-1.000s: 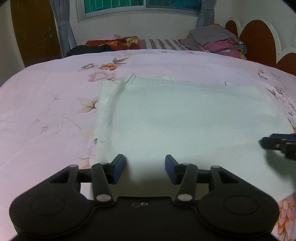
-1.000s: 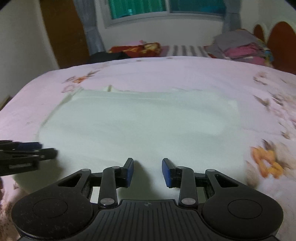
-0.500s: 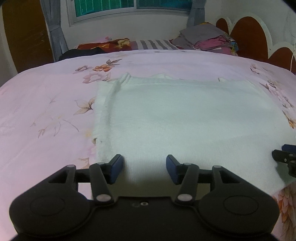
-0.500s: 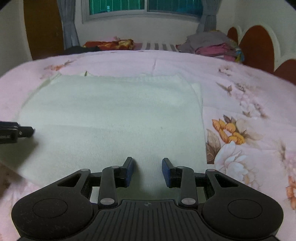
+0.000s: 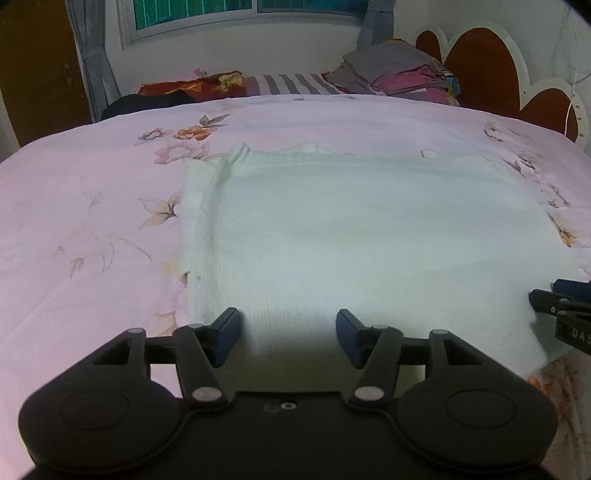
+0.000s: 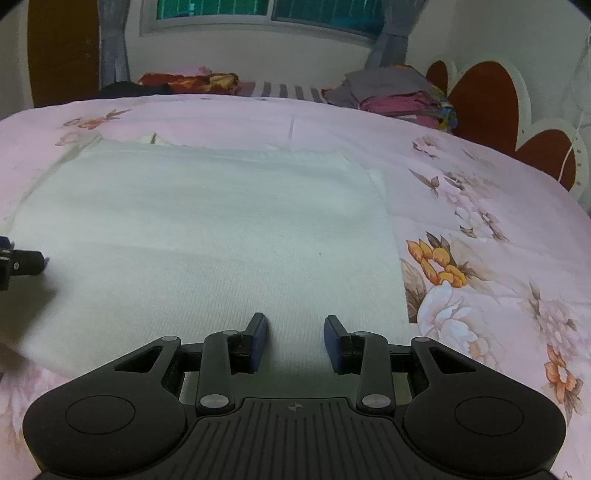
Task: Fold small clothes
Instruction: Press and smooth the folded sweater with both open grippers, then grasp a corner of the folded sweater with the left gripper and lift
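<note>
A home bedroom: floral pink bedspread (image 5: 110, 206), scalloped headboard (image 5: 480, 70), curtained window (image 6: 258, 11), stacked clothes (image 6: 395, 92).

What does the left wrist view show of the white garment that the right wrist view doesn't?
Only the left wrist view: the white garment's left edge with its raised seam and the loop at the far corner, plus the right tool at its near right corner. Only the right wrist view: the garment's right edge, an underlayer peeking out, and the orange flower print. Both: the garment flat on the pink floral bedsheet, and an open tool over its near hem.
</note>
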`<state>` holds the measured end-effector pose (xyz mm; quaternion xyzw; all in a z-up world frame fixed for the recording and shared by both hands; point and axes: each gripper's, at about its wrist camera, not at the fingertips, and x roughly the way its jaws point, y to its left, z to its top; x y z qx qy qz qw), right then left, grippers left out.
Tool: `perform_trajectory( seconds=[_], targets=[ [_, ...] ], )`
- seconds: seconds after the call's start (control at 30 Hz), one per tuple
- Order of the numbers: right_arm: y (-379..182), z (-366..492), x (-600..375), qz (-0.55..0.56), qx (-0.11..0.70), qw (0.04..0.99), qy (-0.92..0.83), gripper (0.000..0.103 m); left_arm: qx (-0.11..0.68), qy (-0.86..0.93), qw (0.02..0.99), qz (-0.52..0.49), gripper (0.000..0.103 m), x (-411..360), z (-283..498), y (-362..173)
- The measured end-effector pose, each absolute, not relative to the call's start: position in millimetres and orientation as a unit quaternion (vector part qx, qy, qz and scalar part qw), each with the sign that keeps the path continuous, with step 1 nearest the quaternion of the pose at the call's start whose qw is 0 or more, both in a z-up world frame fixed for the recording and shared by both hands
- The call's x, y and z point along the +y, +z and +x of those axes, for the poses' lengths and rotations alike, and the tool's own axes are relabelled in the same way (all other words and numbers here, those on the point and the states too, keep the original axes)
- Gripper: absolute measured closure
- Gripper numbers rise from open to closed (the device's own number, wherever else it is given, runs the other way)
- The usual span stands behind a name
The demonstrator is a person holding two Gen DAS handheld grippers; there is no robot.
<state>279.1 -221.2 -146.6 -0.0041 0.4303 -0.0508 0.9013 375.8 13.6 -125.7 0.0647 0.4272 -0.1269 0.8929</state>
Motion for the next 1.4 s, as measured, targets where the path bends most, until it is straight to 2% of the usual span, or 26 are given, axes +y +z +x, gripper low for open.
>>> perform_trajectory(
  seconds=[0.4, 0.57, 0.83, 1.23, 1.4],
  targets=[
    [-125, 258, -207, 0.057, 0.421, 0.905, -0.035, 0.068, 0.423, -0.167, 0.889, 0.057, 0.042, 26, 342, -101],
    [-127, 253, -196, 0.078, 0.424, 0.902, -0.012, 0.068, 0.437, -0.175, 0.88, 0.061, 0.043, 26, 329, -119],
    [-144, 249, -205, 0.058, 0.432, 0.899, -0.036, 0.068, 0.432, -0.174, 0.882, 0.066, 0.041, 35, 325, -131],
    [-116, 245, -201, 0.063, 0.424, 0.904, -0.008, 0.068, 0.472, -0.145, 0.87, 0.008, 0.042, 44, 332, -118],
    [-103, 246, -203, 0.072, 0.415, 0.907, 0.018, 0.067, 0.49, -0.123, 0.863, -0.025, 0.034, 47, 330, -112]
  ],
)
